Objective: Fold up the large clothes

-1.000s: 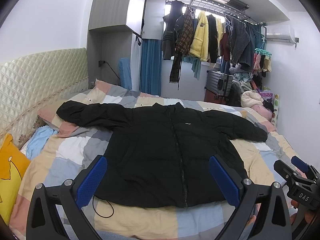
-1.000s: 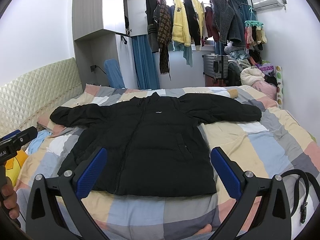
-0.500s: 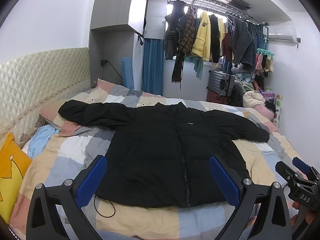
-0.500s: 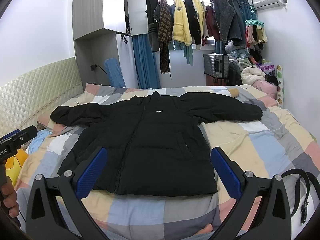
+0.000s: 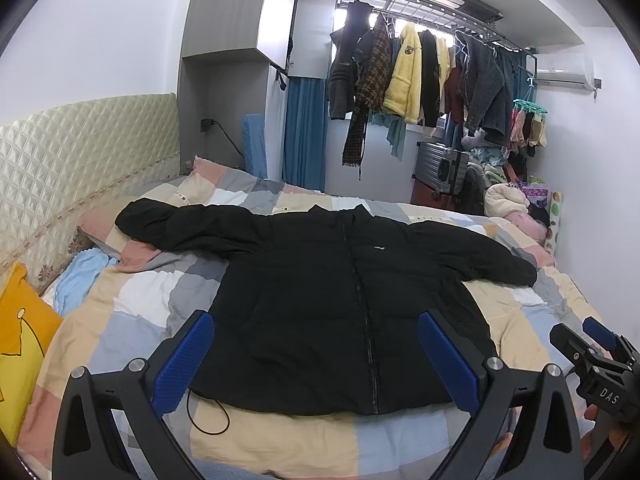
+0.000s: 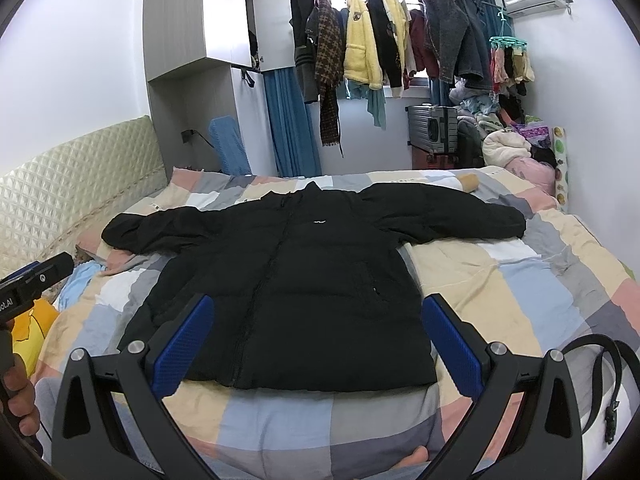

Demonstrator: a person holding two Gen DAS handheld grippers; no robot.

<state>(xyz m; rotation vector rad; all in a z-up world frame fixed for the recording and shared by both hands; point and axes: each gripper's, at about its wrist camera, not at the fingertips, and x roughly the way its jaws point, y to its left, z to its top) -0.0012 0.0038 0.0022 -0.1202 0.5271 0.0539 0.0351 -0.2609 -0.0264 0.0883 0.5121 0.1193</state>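
Item, left to right across the room: quilted cream headboard (image 5: 84,152) along the left wall; yellow cushion (image 5: 22,332) and pale blue cloth (image 5: 80,276) at the bed's left edge; patchwork bedspread (image 5: 132,300) in peach, grey, white and blue squares; black puffer jacket (image 5: 344,292), zipped, front up, laid flat at the middle of the bed with collar toward the far wall, left-hand sleeve reaching over a pink pillow (image 5: 132,248), right-hand sleeve stretched toward the far right side; thin black cord (image 5: 208,416) looping out from under the hem; blue curtain (image 5: 304,132), rail of hanging garments (image 5: 420,72), grey suitcase (image 5: 440,168), wall air conditioner (image 5: 564,72); black belt (image 6: 600,364) coiled on the bedspread at the near right. Left gripper (image 5: 316,360): blue pads spread wide, holding nothing, poised above the jacket's hem. Right gripper (image 6: 316,344): likewise spread wide and empty, hem showing between its fingers; also seen from the left camera at the far right edge, held by a hand. Change against the frames of a second ago: slight drift of the left camera only, the jacket sitting a little further right in view; jacket, sleeves and cord lie as before, both grippers as wide as they were, no fold begun
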